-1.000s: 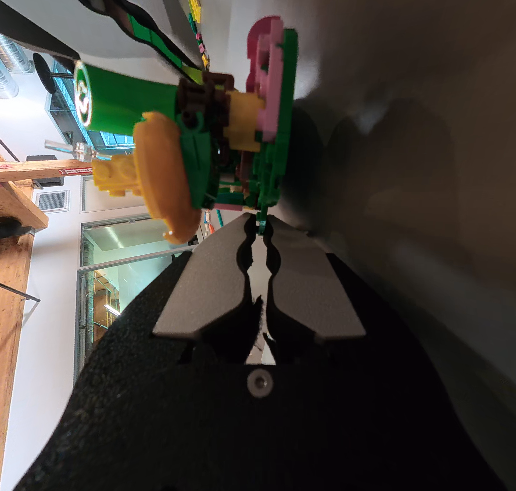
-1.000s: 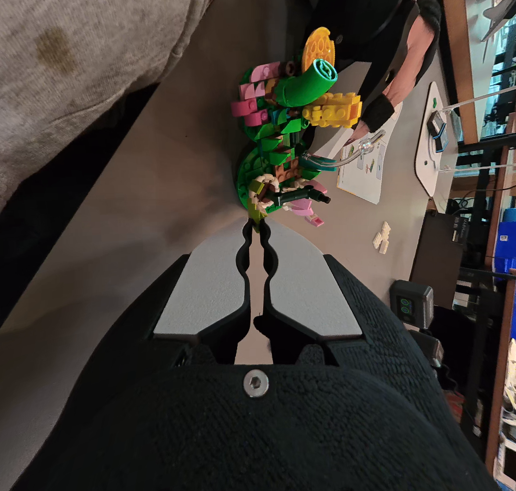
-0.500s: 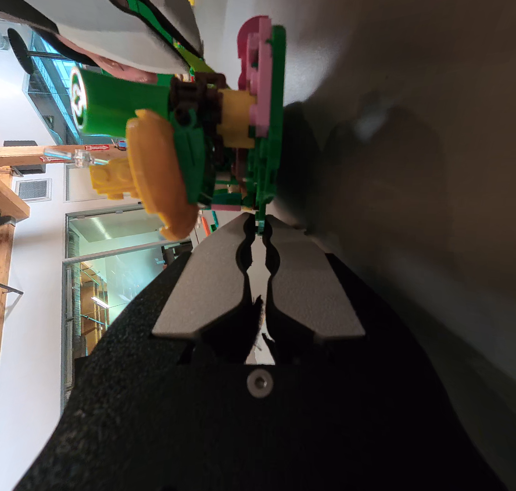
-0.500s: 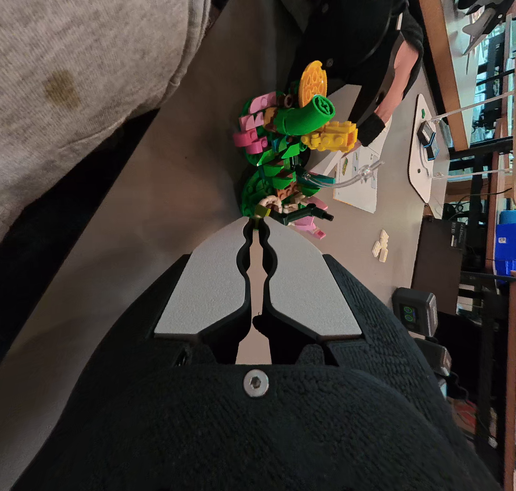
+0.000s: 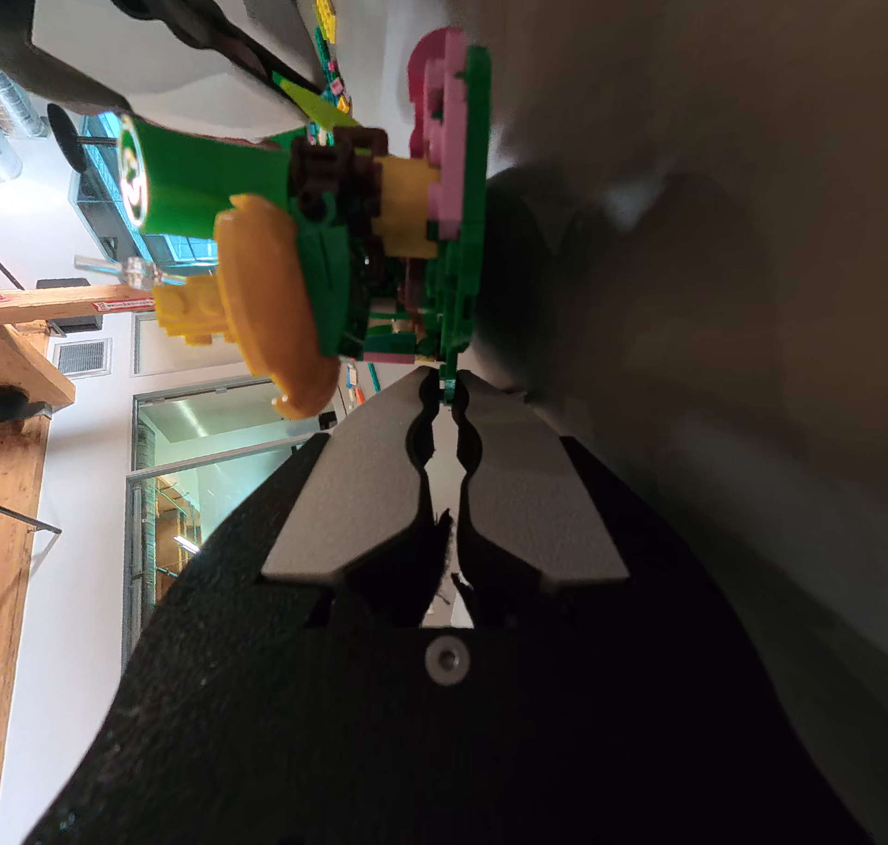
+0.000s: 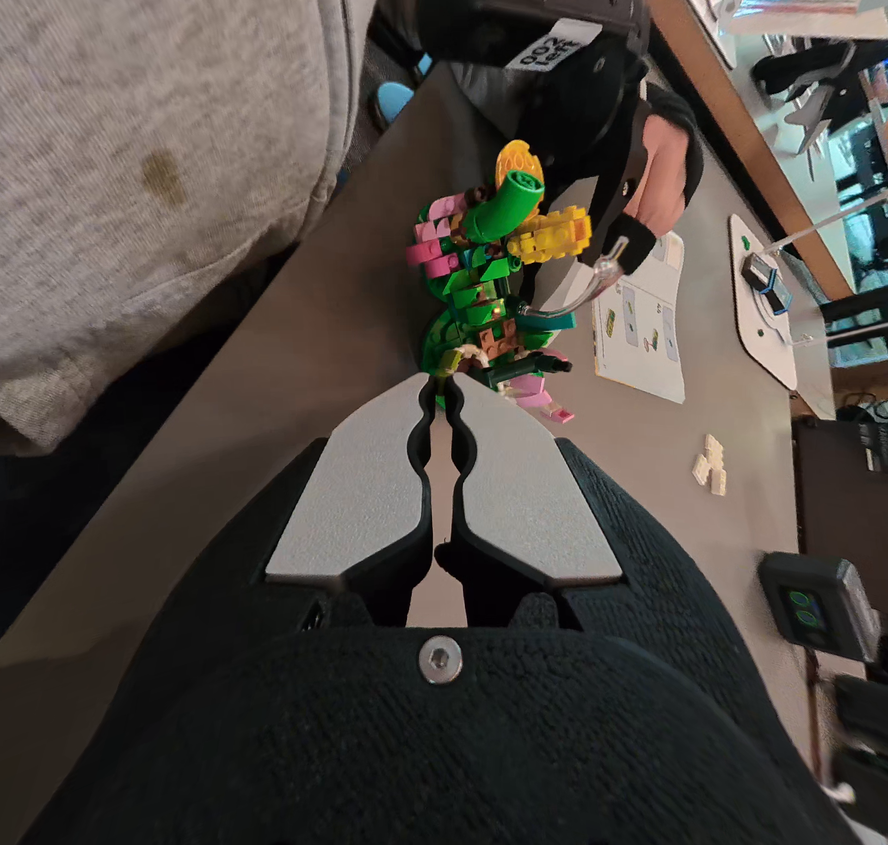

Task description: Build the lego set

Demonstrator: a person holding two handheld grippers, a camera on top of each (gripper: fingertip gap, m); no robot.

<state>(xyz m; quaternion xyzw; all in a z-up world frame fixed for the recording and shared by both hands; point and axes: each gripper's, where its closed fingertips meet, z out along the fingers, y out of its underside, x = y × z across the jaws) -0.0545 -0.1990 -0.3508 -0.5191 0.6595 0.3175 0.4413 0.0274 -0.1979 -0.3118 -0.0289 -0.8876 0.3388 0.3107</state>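
Lego model (image 6: pixel 480 288): we log one flower build on a green base plate (image 5: pixel 463 206), standing on the grey counter (image 6: pixel 298 341). Left to right in the right wrist view, we note a grey sweatshirt (image 6: pixel 144 125), pink petals (image 6: pixel 432 252), a green tube (image 6: pixel 504 204), a yellow brick cluster (image 6: pixel 552 235), the left claw (image 6: pixel 593 240) beyond the model, an instruction booklet (image 6: pixel 639 331) and loose white bricks (image 6: pixel 711 471). Left claw (image 5: pixel 447 387): nearly closed, pinching the base plate's edge. Right claw (image 6: pixel 442 382): nearly closed on the plate's near rim. An orange disc (image 5: pixel 269 302) sits beside the tube (image 5: pixel 211 182).
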